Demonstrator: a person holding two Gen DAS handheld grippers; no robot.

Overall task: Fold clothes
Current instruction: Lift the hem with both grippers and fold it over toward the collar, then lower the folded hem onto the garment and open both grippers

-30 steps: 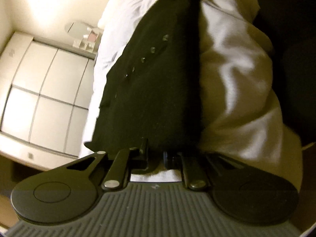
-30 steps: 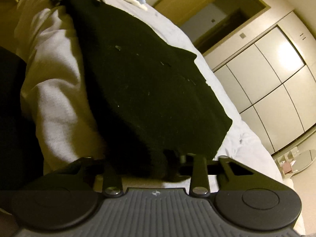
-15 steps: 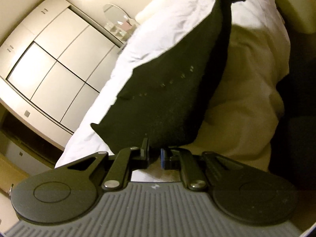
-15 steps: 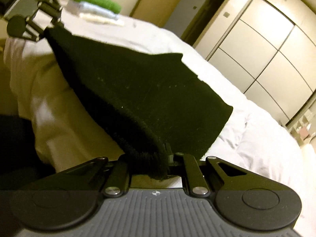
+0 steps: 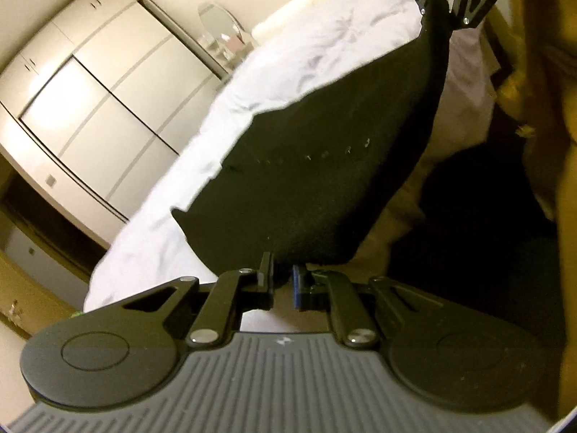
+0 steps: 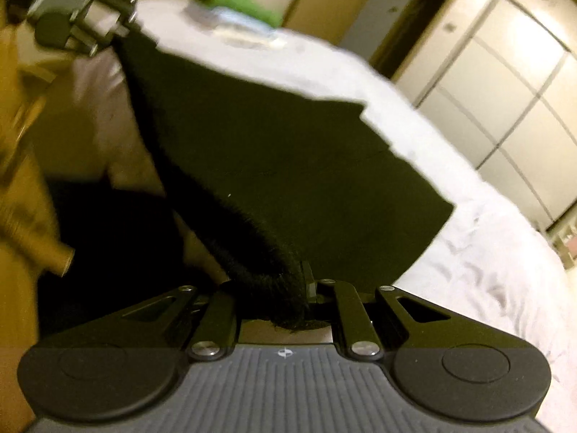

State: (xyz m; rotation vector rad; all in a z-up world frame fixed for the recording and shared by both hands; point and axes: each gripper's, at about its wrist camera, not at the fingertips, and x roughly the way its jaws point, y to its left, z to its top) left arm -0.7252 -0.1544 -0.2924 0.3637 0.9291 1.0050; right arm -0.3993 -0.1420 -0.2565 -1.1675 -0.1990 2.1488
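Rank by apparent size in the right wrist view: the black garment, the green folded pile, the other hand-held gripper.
1. black garment, by far the largest.
2. and 3. green folded pile and left hand-held gripper: similar in the frame, both blurred and far from the camera, so I won't rank them.

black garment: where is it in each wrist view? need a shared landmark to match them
Left wrist: black garment fills the centre, running from the left gripper at the bottom up to the right gripper at top right.
Right wrist: black garment spans the centre, from the right gripper to the upper left.
Shared landmark: white bed.
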